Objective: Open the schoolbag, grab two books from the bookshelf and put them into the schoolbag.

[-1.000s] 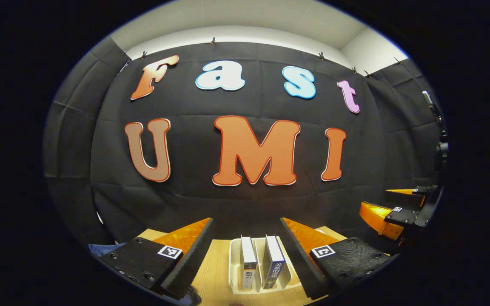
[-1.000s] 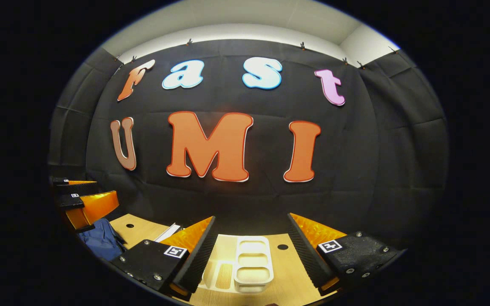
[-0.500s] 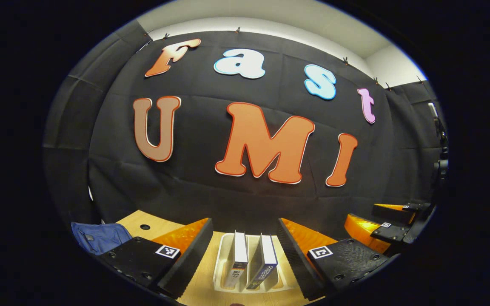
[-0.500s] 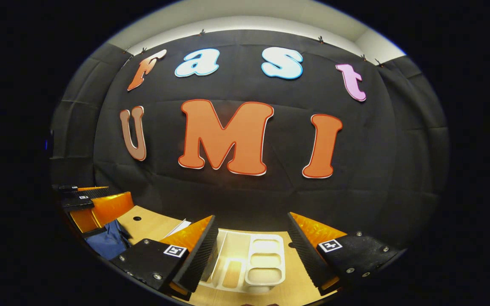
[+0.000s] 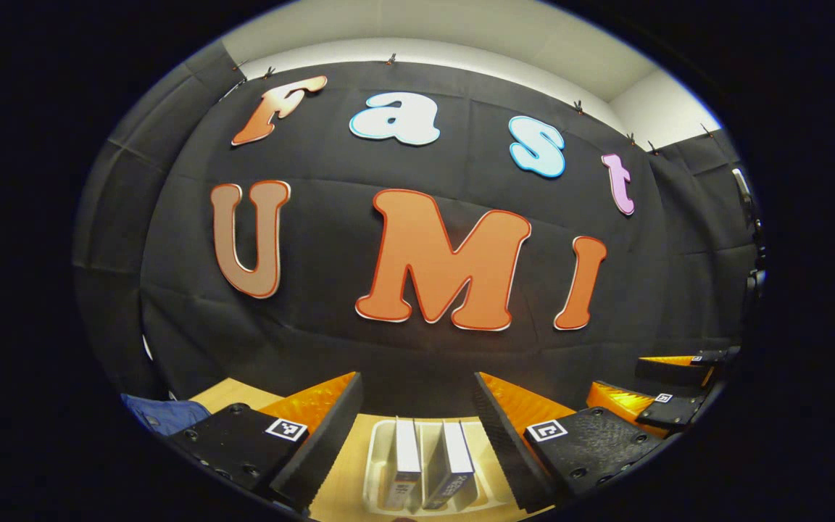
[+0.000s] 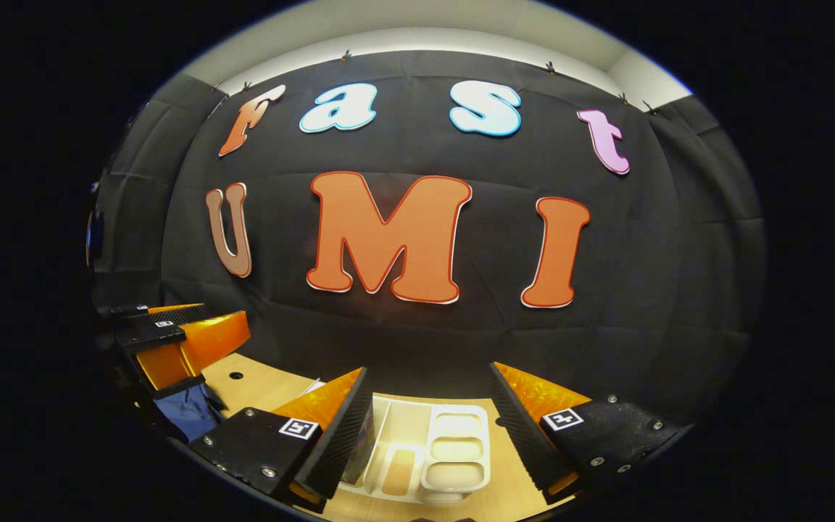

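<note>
Since a second ago we swing slightly left, both grippers (left point(image 5: 417, 424), right point(image 6: 428, 420)) wide open and empty, books point(image 5: 428, 464) upright in the bookshelf point(image 5: 377, 457) ahead, schoolbag point(image 5: 160, 415) far left, likely needing opening first.

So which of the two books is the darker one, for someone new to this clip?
On the wooden table stands a white rack, between the open left gripper fingers. Two books stand upright in it. The darker one is on the right; its neighbour has a grey spine.
</note>
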`<control>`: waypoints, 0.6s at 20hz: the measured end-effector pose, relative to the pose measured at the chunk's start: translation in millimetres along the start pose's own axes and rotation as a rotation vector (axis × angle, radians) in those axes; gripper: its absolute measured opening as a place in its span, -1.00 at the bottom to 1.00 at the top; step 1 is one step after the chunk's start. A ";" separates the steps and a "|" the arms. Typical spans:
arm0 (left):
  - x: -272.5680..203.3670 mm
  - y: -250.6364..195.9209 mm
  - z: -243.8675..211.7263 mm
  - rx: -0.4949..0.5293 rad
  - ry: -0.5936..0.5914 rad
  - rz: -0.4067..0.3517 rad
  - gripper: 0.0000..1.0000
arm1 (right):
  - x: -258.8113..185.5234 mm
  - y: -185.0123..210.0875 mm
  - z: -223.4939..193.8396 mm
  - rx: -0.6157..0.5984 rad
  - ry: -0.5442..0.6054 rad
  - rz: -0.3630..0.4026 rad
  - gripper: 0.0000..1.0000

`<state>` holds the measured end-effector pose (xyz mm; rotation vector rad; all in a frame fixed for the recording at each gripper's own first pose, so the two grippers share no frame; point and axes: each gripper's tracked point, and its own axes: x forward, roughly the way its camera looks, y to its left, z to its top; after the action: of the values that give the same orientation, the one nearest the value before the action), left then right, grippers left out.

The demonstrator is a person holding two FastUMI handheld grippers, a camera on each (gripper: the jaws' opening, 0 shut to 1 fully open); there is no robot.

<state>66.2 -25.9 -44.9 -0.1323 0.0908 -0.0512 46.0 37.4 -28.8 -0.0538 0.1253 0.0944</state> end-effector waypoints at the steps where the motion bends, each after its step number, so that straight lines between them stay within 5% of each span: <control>1: -0.5 -0.7 -2.4 -0.001 0.004 -0.007 0.86 | -1.0 0.9 -5.3 0.012 0.012 -0.003 0.92; 12: -36.5 17.8 38.1 0.107 -0.143 0.029 0.84 | -13.2 -11.9 -3.9 0.069 -0.013 -0.053 0.92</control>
<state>34.3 -1.3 -6.5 -0.0270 -0.0528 -0.0171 33.7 24.2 -30.4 0.0124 0.1141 0.0376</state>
